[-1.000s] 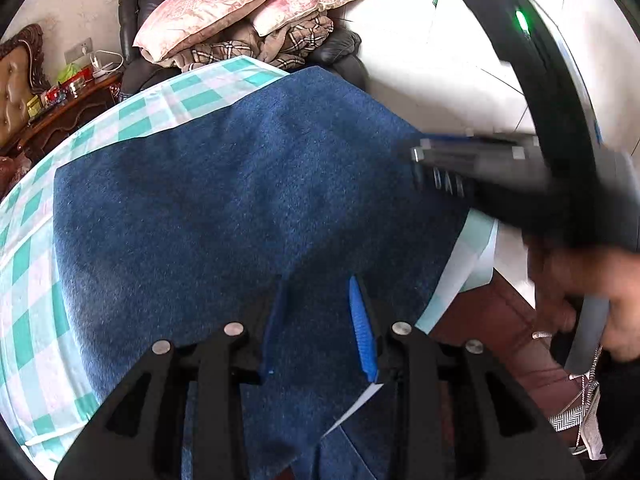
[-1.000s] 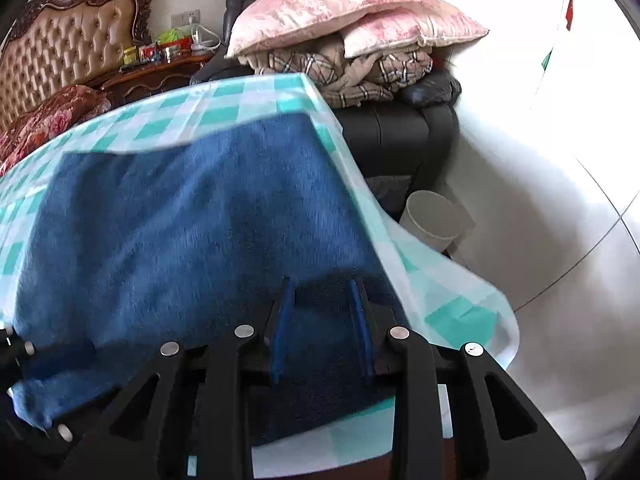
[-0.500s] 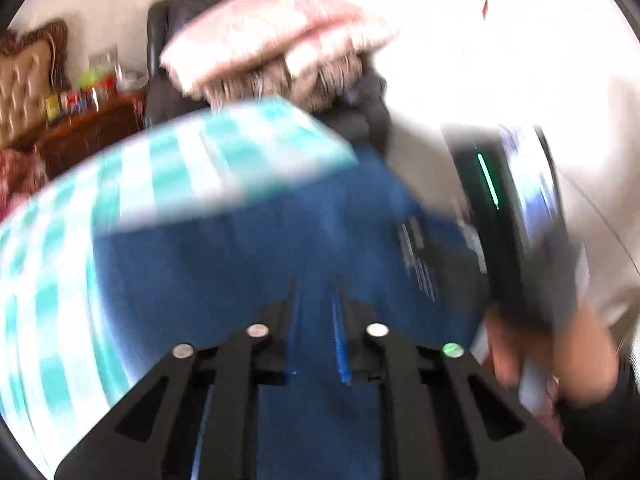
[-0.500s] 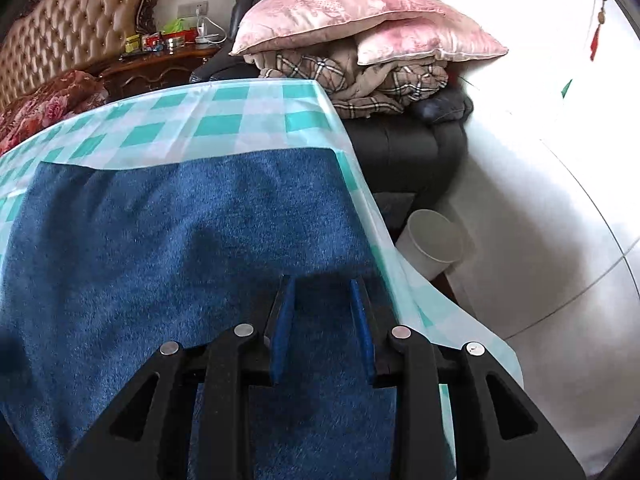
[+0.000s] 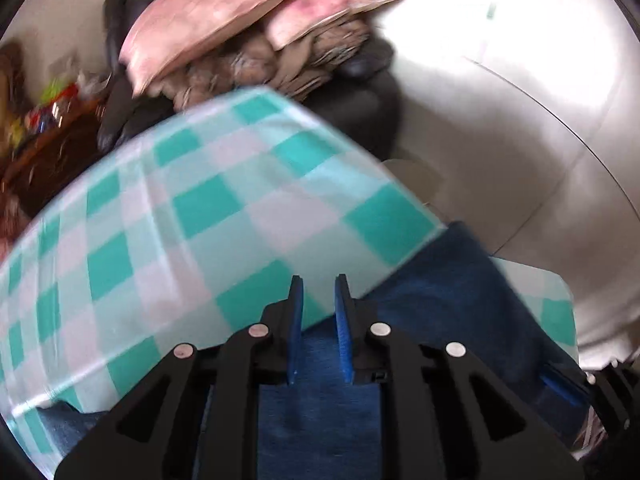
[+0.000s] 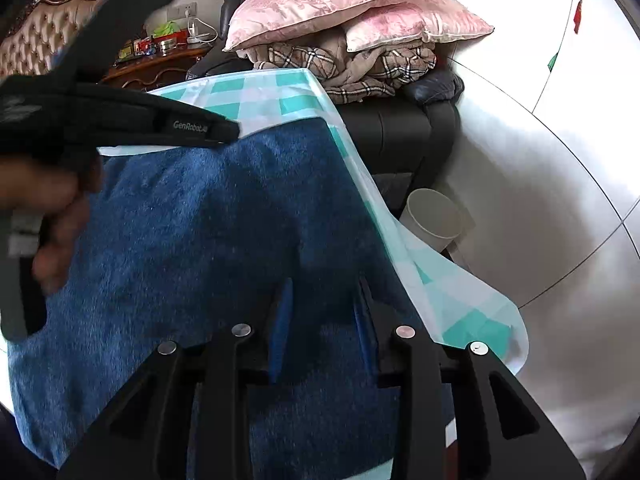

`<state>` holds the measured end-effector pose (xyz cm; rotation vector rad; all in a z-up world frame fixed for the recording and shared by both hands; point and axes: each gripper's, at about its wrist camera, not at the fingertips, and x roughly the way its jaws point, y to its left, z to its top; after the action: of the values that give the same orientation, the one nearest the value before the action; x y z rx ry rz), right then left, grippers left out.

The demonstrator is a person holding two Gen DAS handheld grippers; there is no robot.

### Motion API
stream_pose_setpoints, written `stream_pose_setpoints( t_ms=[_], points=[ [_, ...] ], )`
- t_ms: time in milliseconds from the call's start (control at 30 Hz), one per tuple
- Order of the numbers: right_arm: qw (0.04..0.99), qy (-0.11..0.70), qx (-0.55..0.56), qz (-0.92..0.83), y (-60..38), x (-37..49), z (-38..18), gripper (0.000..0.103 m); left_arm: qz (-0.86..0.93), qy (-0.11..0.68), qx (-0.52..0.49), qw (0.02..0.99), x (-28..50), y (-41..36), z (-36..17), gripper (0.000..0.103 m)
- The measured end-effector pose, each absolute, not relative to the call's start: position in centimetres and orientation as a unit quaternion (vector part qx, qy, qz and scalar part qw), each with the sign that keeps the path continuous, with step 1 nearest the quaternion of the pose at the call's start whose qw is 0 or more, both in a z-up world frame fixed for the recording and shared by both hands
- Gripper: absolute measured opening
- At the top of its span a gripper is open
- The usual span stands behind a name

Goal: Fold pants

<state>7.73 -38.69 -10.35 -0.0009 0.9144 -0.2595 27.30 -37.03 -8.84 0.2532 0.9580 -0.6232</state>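
Right wrist view: pants [image 6: 208,248] lie folded at frame centre on the tablecloth [image 6: 452,292], right gripper [image 6: 322,320] part-open over them, left gripper [image 5: 318,316] narrow, gripping nothing; folding appears nearly done.

The left gripper [image 5: 319,300] points steeply down at the pants [image 5: 440,292], its 2 blue pads [image 5: 343,332] standing a narrow gap apart with nothing pinched between them; its jaws have just been opening a little after closing. The right gripper [image 6: 323,320] also tilts down over the pants, pads wider apart and hovering above the denim, its jaws having just been opening. In the right wrist view, the left hand [image 6: 44,216] wraps the handle of its gripper above the pants' left side.
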Motion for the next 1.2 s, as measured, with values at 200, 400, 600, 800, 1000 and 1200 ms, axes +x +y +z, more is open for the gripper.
stream_pose_setpoints(
  t_ms=[200, 400, 600, 800, 1000, 1200],
  points=[
    [0.882, 0.450, 0.010, -0.139, -38.7, 5.3, -9.2, 0.044, -0.285, 0.410, 0.082, 0.862, 22.3, -32.8, -5.2, 0.044],
    [0.891, 0.425, 0.030, -0.160, -38.4, -1.1, -5.7, 0.073, -0.284, 0.416, 0.057, 0.862, 11.1, -28.3, -1.4, 0.100],
    [0.899, 0.401, 0.037, -0.170, -37.4, -6.1, -2.6, 0.079, -0.272, 0.416, 0.064, 0.865, 3.2, -25.4, 0.0, 0.101],
    [0.901, 0.395, 0.036, -0.173, -36.4, -7.5, -1.8, 0.079, -0.241, 0.399, 0.070, 0.882, 0.5, -23.7, 1.5, 0.101],
    [0.904, 0.391, 0.027, -0.173, -35.8, -7.7, -1.4, 0.079, -0.230, 0.400, 0.059, 0.885, 0.5, -22.6, 1.6, 0.101],
    [0.904, 0.392, 0.024, -0.171, -35.6, -7.4, -1.5, 0.079, -0.230, 0.399, 0.056, 0.886, 0.7, -22.7, 1.7, 0.101]
  ],
)
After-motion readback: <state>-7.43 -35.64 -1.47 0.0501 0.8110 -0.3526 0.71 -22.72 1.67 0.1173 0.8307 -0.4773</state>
